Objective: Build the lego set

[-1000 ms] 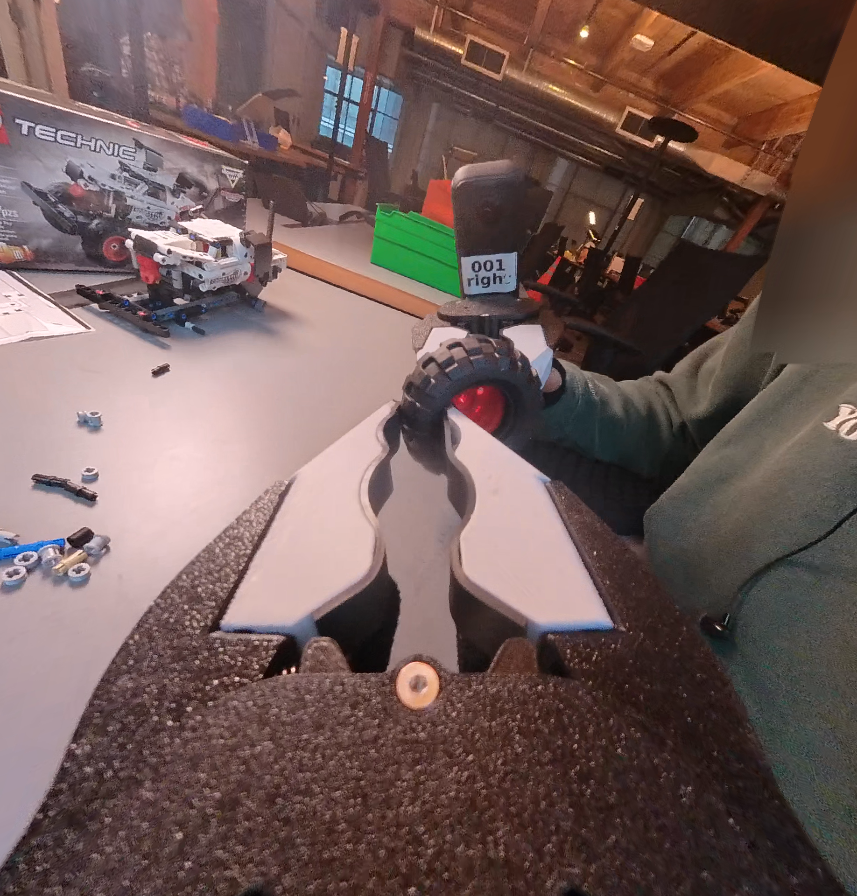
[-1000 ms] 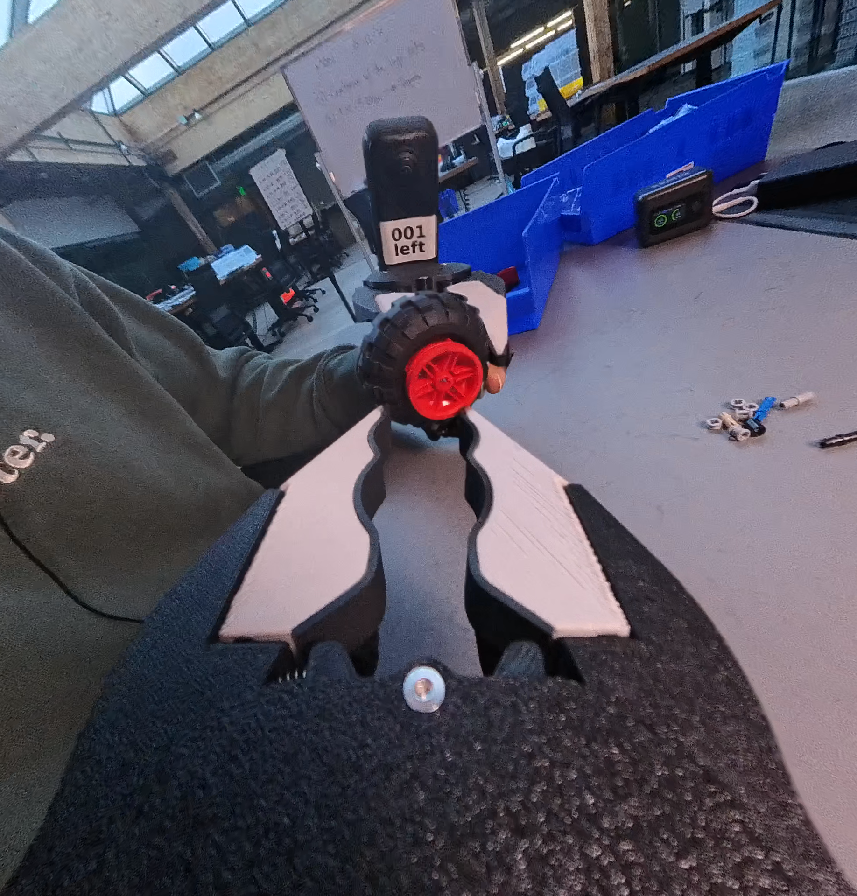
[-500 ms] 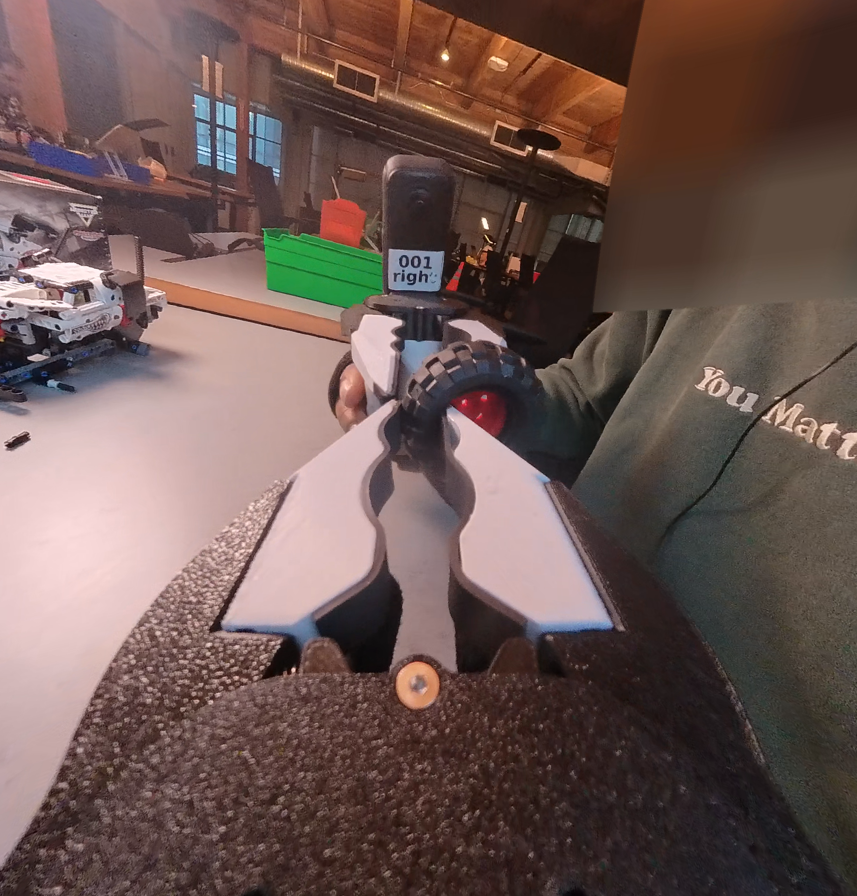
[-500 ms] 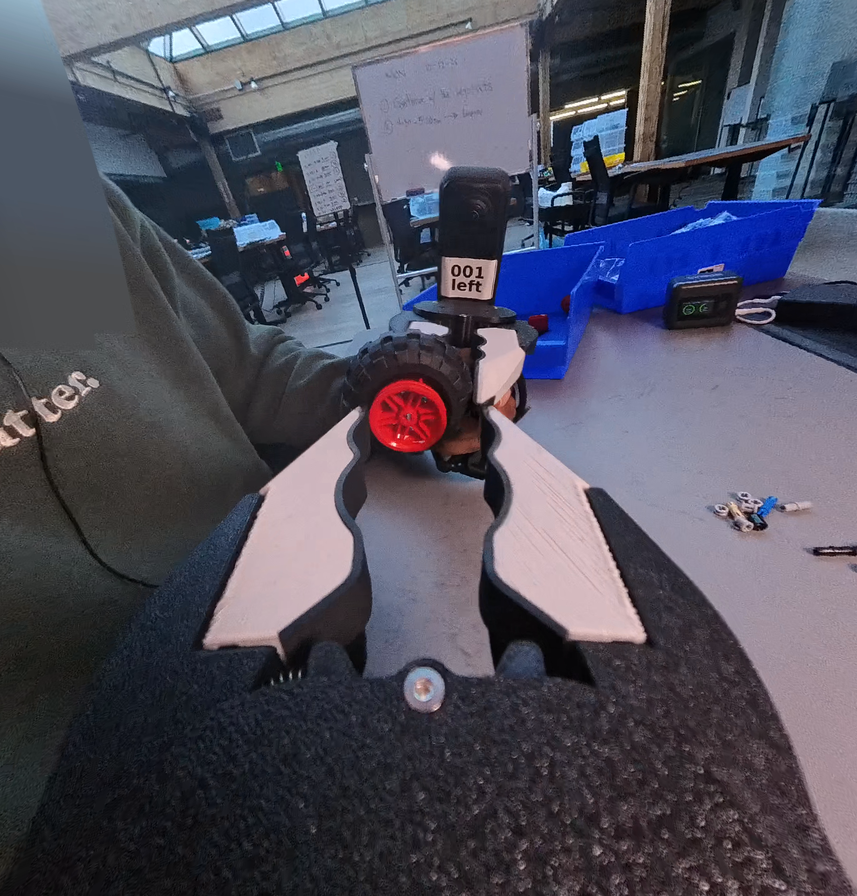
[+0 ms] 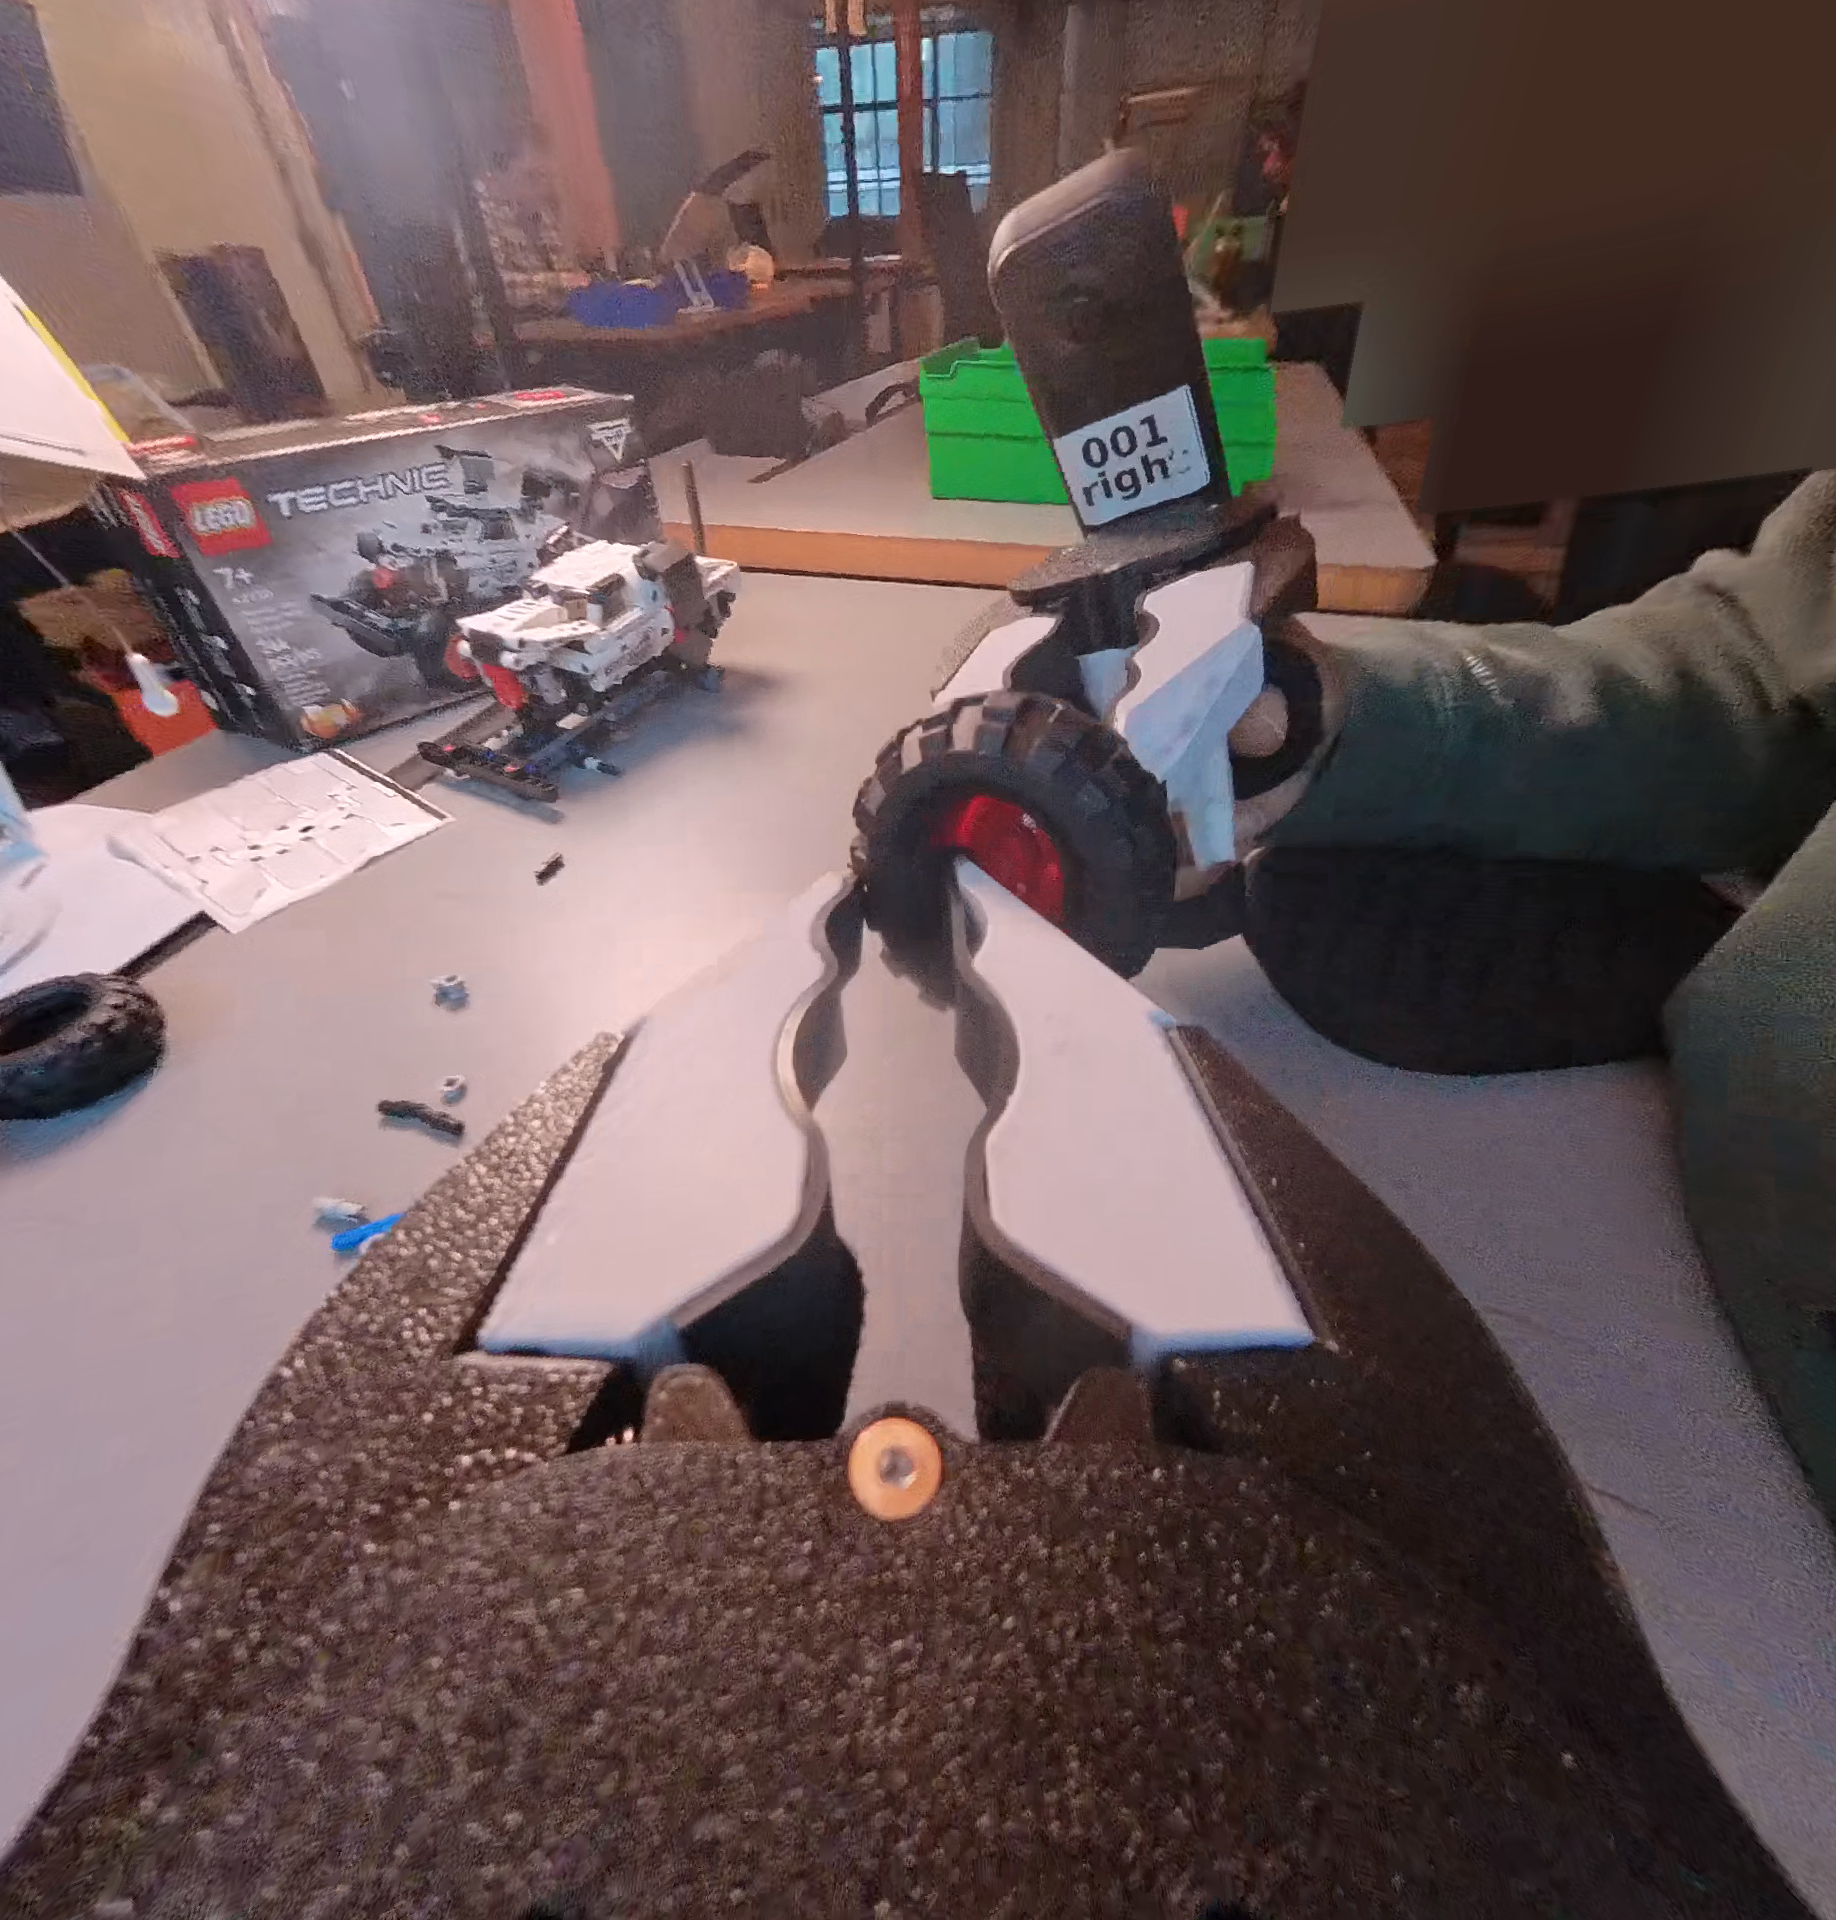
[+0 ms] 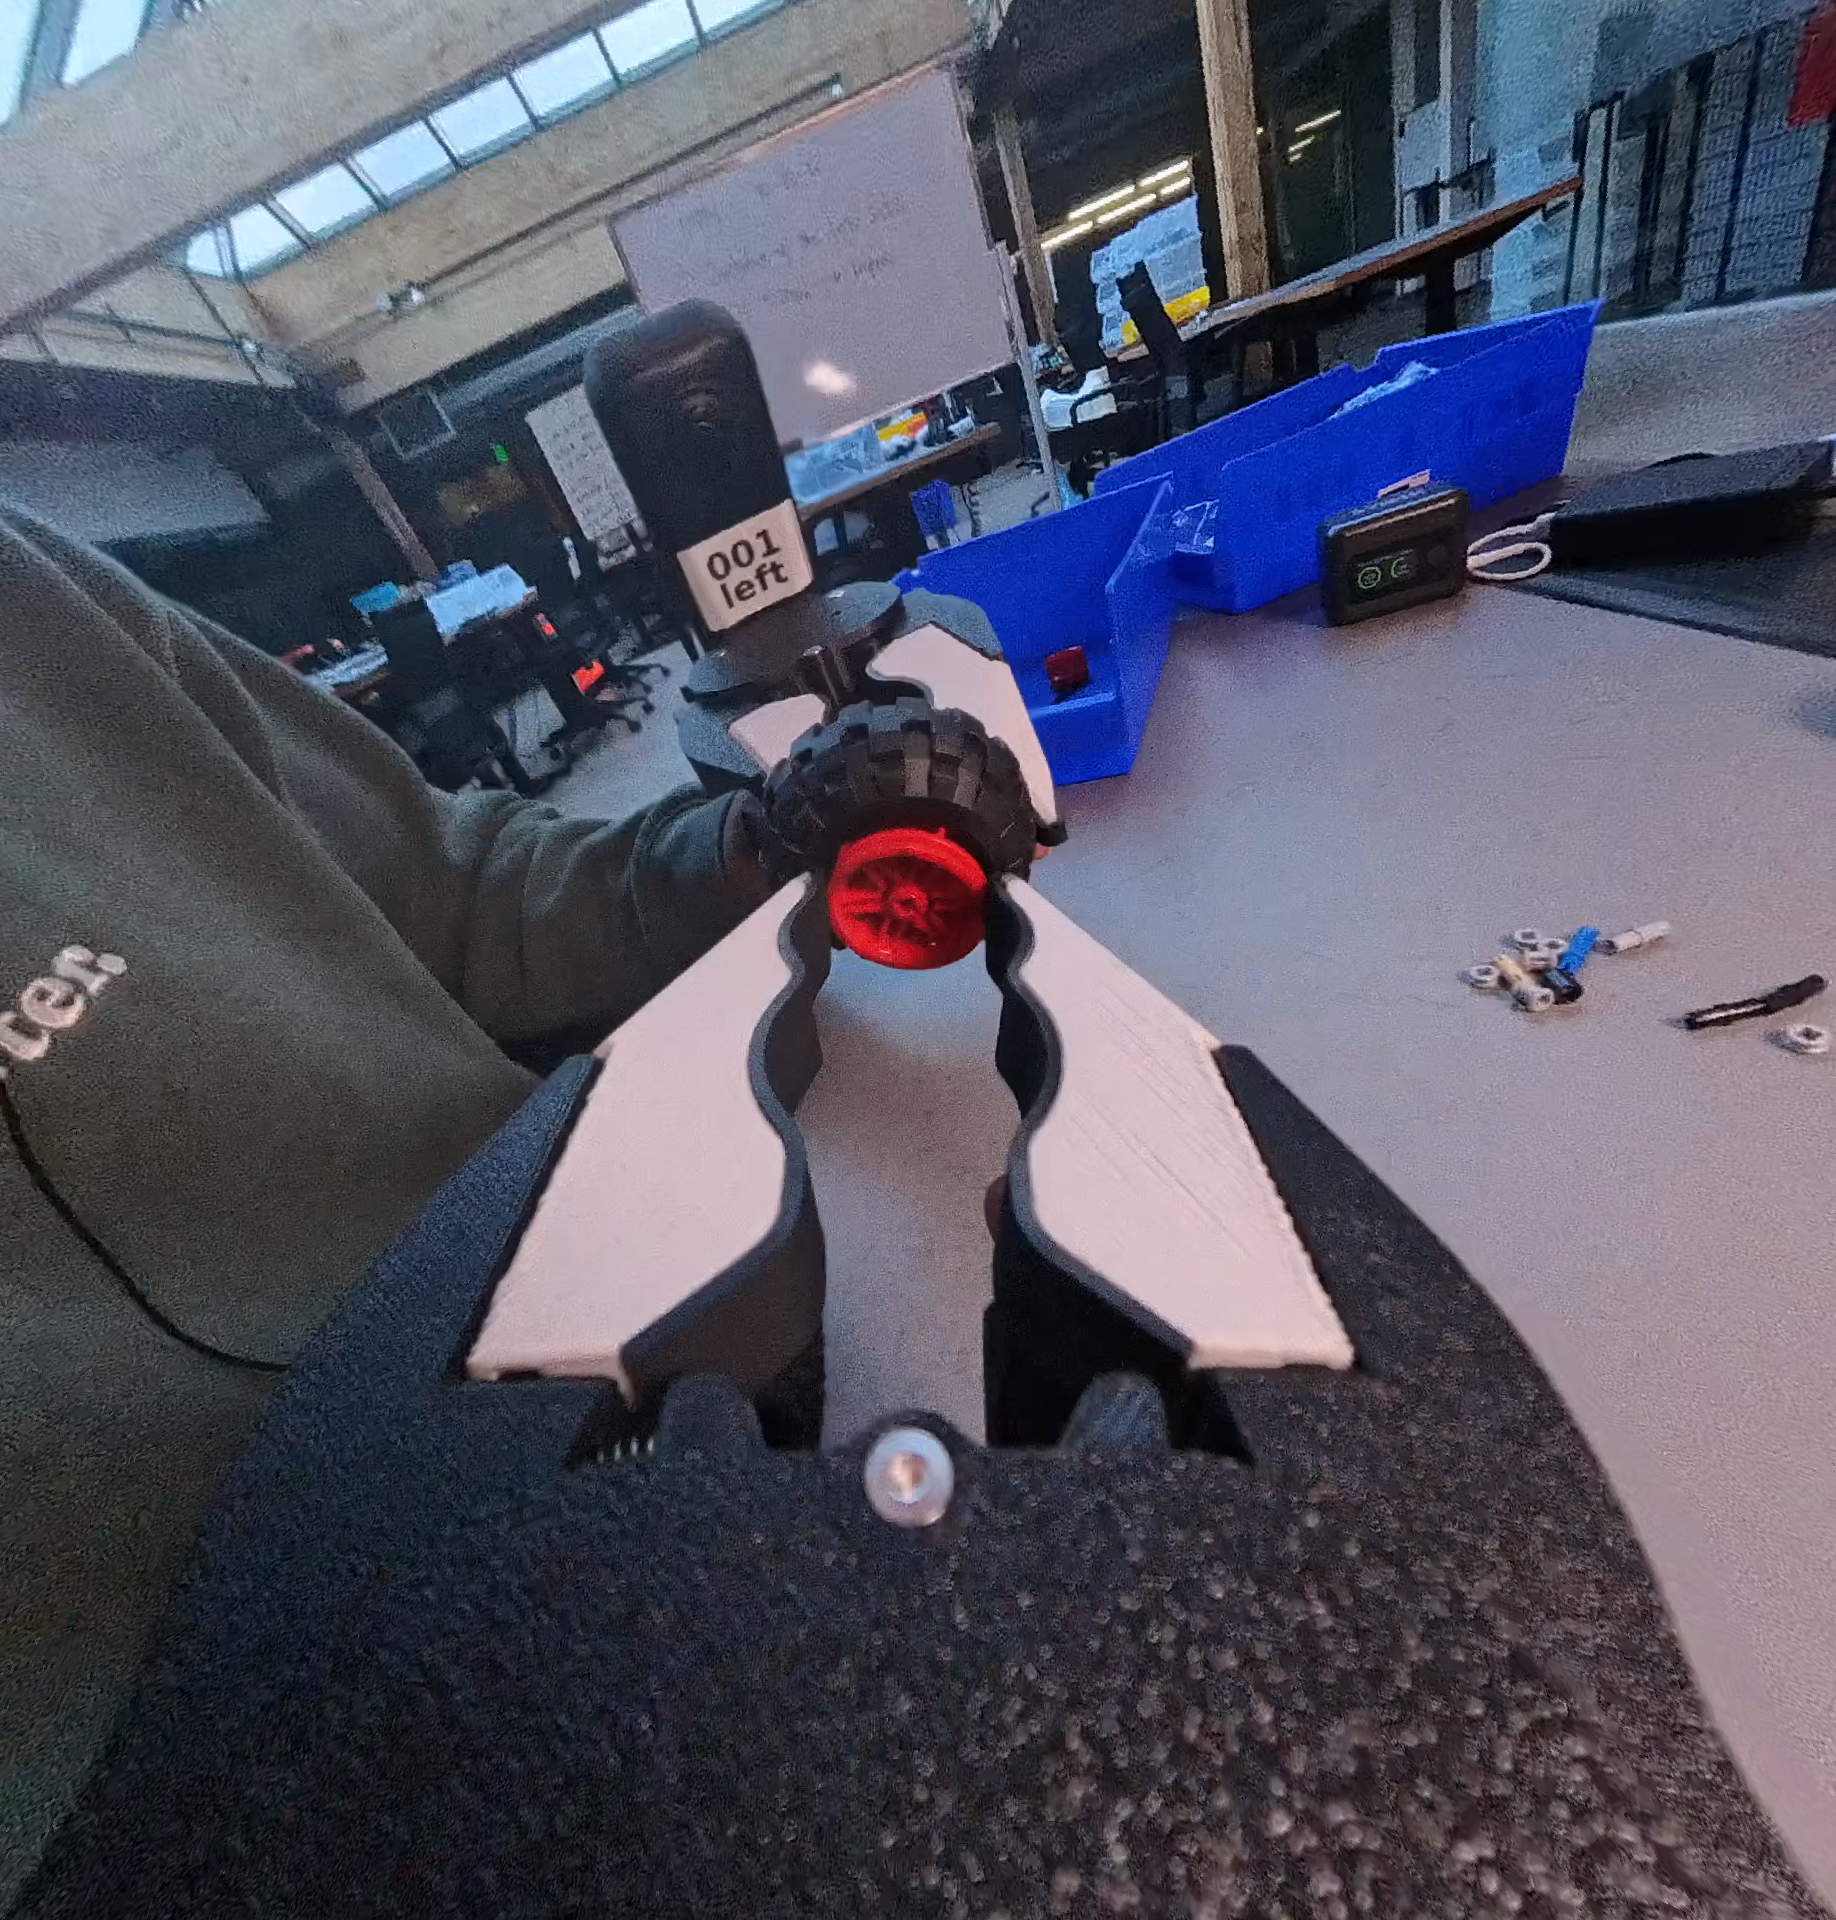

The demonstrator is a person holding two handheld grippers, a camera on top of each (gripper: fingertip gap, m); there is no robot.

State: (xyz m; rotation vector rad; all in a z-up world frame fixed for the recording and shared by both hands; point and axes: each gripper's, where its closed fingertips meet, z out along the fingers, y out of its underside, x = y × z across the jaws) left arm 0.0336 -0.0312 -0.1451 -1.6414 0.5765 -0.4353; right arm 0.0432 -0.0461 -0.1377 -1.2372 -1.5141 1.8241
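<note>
A: What sort of surface and room is this?

B: A smooth grey tabletop (image 5: pixel 270 1299) in a big workshop with timber beams and more desks farther off.

A: Where is the wheel?

B: The knobbly black rubber tyre on a red plastic hub (image 6: pixel 901 831) is held up off the table, between the two tools. The left gripper (image 5: pixel 909 906) is pinched onto the tyre's tread. The right gripper (image 6: pixel 906 906) is closed on the red hub, one finger against each side.

A: What does only the left wrist view show?

B: The part-built white lego truck on its black frame (image 5: pixel 592 644), the printed cardboard set box (image 5: pixel 374 561) just behind it, a white instruction sheet (image 5: pixel 280 831), a loose black tyre (image 5: pixel 57 1044) at the left edge, and a green plastic bin (image 5: pixel 997 436) on the next table.

A: And only the right wrist view?

B: Blue plastic bins (image 6: pixel 1309 520), a small black device with a screen (image 6: pixel 1397 551), and a whiteboard (image 6: pixel 820 260)

A: Anything both see?

B: Small loose grey, blue and black pieces (image 6: pixel 1548 961) scattered on the table, and the person's green sleeves
</note>
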